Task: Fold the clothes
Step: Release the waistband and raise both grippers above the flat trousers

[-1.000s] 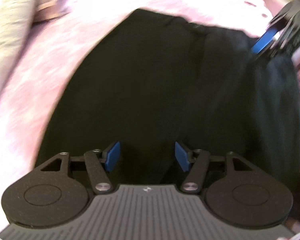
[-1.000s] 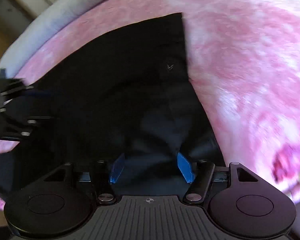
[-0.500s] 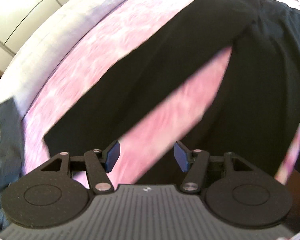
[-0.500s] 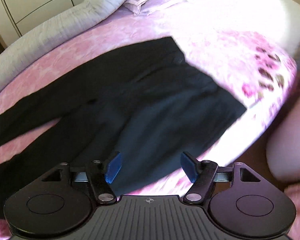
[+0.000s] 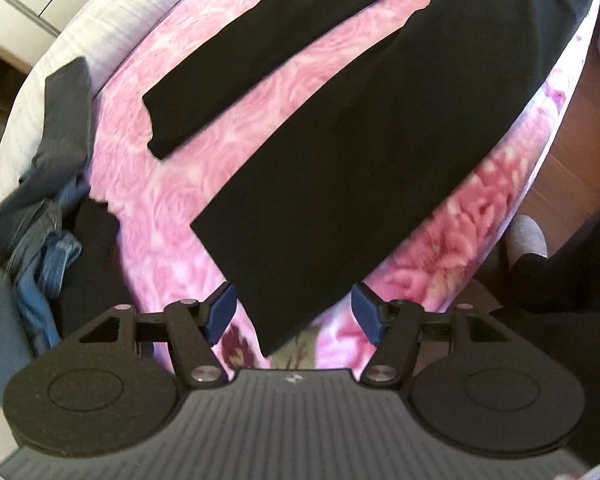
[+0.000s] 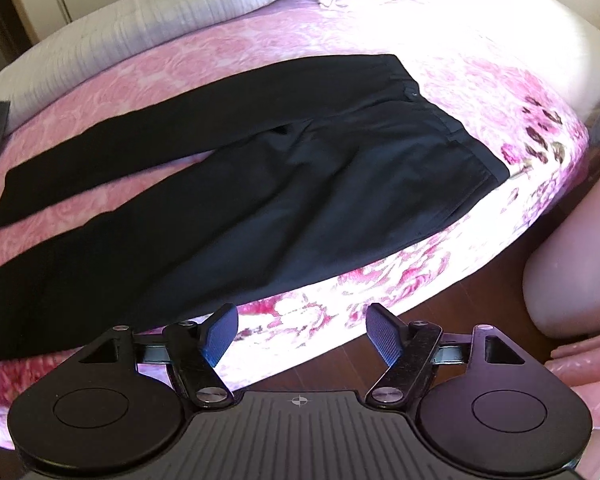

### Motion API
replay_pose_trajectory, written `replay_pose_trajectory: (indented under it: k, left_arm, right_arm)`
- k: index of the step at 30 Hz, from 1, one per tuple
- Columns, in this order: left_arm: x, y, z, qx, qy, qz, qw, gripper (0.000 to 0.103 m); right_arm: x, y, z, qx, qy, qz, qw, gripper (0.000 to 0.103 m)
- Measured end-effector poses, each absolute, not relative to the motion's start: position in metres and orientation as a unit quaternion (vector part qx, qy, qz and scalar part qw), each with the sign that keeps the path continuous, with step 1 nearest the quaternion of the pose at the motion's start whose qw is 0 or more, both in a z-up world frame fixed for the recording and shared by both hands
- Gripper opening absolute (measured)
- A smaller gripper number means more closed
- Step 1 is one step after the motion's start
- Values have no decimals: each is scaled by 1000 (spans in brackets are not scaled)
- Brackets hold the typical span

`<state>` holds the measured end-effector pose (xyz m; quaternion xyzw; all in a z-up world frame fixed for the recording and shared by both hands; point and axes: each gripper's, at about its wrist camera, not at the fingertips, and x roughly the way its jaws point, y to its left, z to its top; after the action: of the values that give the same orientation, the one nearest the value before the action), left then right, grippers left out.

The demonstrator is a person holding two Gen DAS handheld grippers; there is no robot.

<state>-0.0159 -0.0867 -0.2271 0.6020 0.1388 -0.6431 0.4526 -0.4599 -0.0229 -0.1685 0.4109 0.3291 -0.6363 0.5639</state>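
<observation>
across the pink floral bedspread (image 6: 284, 46) black trousers (image 6: 284, 184) are lying flat, legs spread apart. left gripper (image 5: 294, 314) and right gripper (image 6: 302, 334) are hovering above, jaws opening, gripping nothing. other clothes (image 5: 48, 216) are sitting heaped nearby.

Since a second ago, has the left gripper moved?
Yes. The left gripper has pulled back from over the black trousers toward their leg ends, near the bed's edge.
</observation>
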Motion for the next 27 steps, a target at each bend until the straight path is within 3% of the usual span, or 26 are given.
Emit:
replay_pose_trajectory:
  k: [8,14,21,27]
  left_arm:
    - [-29,-98,-206,575,137,-657,467,60]
    - [-27,-115,-192,553,94,-705,433,60]
    - [5,-118,-173,520,48,-764,378,60]
    - [44,-95,-162,515,55,-773,367,60]
  right_arm:
    - [-452,-38,-177,393,338,-637,570,74]
    - [-426,-6,-148,379,310,-677,549,74]
    - [-355,58,-128,372,294,-729,493,74]
    - [-287,102,-122,380,299,-735,476,74]
